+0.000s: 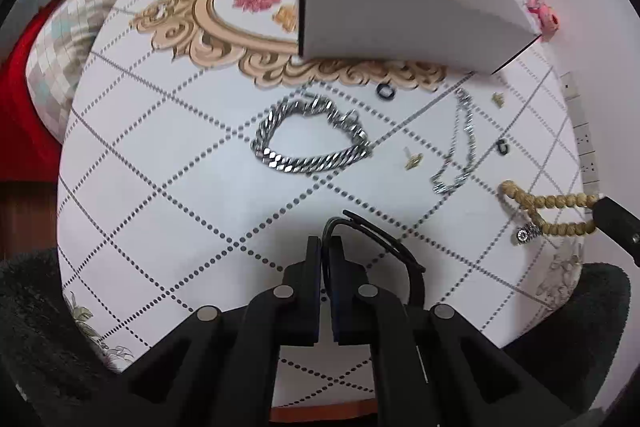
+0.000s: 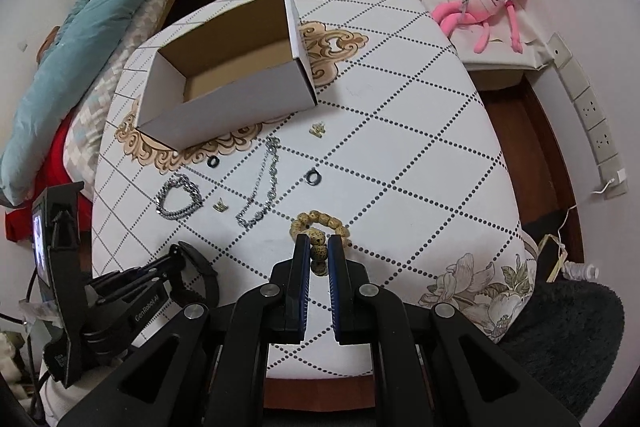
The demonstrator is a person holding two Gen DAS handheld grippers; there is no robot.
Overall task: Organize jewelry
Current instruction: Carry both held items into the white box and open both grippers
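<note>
from the left wrist, the quilted white table (image 1: 160, 187) carries an open cardboard box (image 1: 384, 23) toward its far edge, a heavy silver chain bracelet (image 1: 312, 139) mid-surface and a thinner chain (image 1: 456, 151) beside it, while the left gripper (image 1: 325, 247) is pinched on a thin black band (image 1: 384, 239) that looks only lightly caught and could slide out on the way to the box. from the right wrist, the right gripper (image 2: 319, 247) has its jaws closed around one bead of the wooden bead bracelet (image 2: 320, 227) near the table's near edge, so a single round bead may roll free, dropping the loop off that edge.
</note>
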